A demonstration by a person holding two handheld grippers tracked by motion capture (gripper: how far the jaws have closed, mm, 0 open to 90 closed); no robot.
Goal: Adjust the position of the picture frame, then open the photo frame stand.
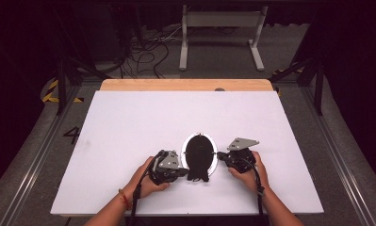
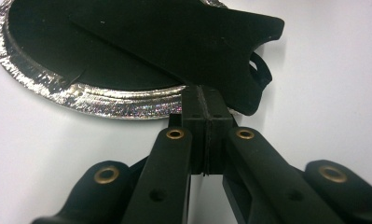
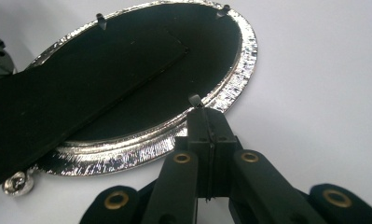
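On the white table (image 1: 129, 122), near its front edge, an oval silver-rimmed picture frame (image 1: 200, 151) lies face down, black backing up, its easel stand (image 2: 183, 42) angled off the backing. Left gripper (image 1: 182, 170) and right gripper (image 1: 222, 157) flank it, jaws fully closed with nothing between them. Each closed tip meets the rim, the right one at a small retaining tab (image 3: 194, 99), probably to pry or turn it.
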